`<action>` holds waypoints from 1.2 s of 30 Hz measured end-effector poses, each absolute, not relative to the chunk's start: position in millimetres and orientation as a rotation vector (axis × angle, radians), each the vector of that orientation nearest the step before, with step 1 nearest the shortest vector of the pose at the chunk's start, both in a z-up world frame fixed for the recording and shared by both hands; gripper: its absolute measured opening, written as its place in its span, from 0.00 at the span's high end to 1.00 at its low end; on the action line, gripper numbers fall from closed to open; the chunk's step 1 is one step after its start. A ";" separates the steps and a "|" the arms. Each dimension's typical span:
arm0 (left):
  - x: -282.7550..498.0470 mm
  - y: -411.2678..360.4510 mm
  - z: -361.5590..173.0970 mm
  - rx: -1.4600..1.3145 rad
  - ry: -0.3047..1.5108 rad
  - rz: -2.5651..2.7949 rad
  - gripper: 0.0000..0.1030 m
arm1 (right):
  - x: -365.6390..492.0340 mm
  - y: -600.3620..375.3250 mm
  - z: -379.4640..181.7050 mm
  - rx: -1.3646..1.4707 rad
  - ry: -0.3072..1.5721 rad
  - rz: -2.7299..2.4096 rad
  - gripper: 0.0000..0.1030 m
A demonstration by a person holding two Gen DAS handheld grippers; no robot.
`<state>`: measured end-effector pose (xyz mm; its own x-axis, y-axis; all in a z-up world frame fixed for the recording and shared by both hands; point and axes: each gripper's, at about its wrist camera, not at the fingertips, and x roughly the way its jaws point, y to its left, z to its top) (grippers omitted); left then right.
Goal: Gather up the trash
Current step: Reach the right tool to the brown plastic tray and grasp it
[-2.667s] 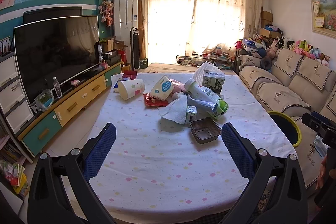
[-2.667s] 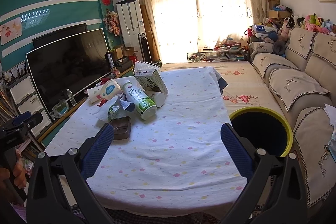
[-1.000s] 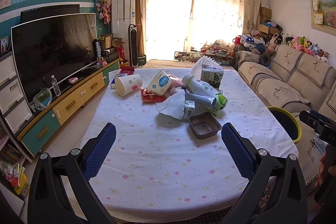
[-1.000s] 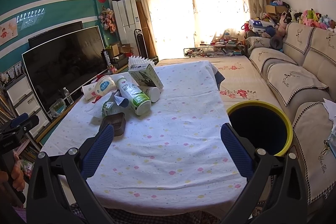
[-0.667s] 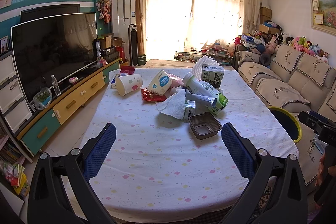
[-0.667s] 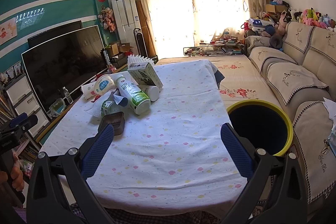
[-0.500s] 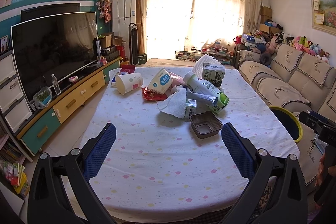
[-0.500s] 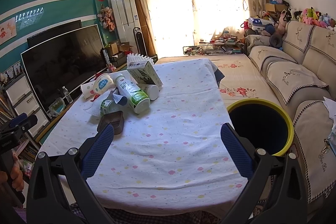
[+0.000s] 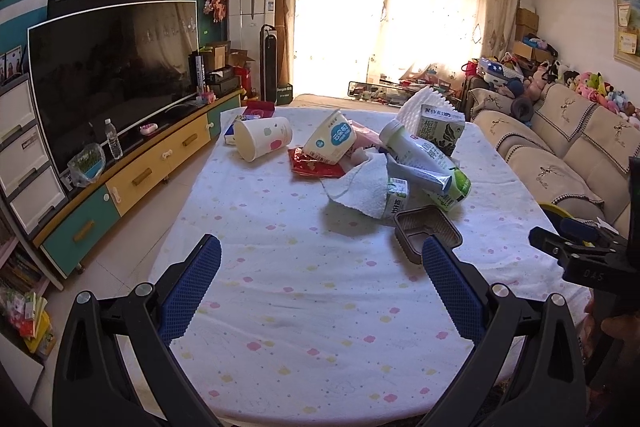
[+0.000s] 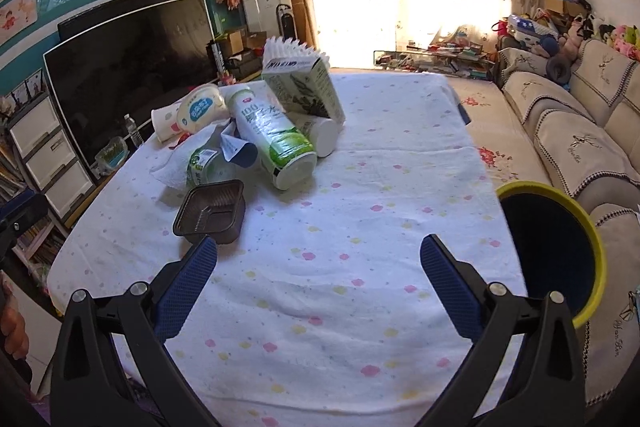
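A heap of trash lies on the table with the dotted white cloth (image 9: 304, 291): a brown plastic tray (image 9: 426, 231) (image 10: 212, 209), a white and green bottle (image 9: 428, 163) (image 10: 272, 135), a milk carton (image 9: 440, 129) (image 10: 304, 91), a white tissue (image 9: 360, 187), a paper cup (image 9: 262, 143), a yoghurt cup (image 9: 332, 141) and a red wrapper (image 9: 316, 169). My left gripper (image 9: 316, 255) is open and empty, short of the tray. My right gripper (image 10: 318, 251) is open and empty, its left finger close to the tray. A dark bin with a yellow rim (image 10: 556, 247) stands to the table's right.
A TV (image 9: 112, 79) on a low cabinet (image 9: 132, 179) runs along the left wall. A beige sofa (image 9: 560, 155) with soft toys stands on the right. Curtained windows are at the back. The right gripper also shows in the left wrist view (image 9: 580, 255).
Both grippers have moved forward over the table towards the trash heap. The brown tray now lies near each gripper's fingertip. Both stayed open.
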<state>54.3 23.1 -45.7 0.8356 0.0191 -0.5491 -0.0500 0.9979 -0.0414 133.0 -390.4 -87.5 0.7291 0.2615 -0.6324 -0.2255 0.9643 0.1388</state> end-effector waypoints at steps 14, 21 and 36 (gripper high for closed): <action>97.2 41.4 -74.3 -0.087 0.646 0.036 0.04 | 214.9 -312.4 -120.4 -0.029 0.874 0.353 0.69; 105.7 45.4 -82.6 -0.096 0.665 0.034 0.04 | 226.5 -298.5 -131.7 -0.042 0.934 0.380 0.95; 113.1 36.9 -90.4 -0.084 0.689 0.015 0.04 | 183.4 -385.4 -94.0 0.109 0.812 0.314 0.96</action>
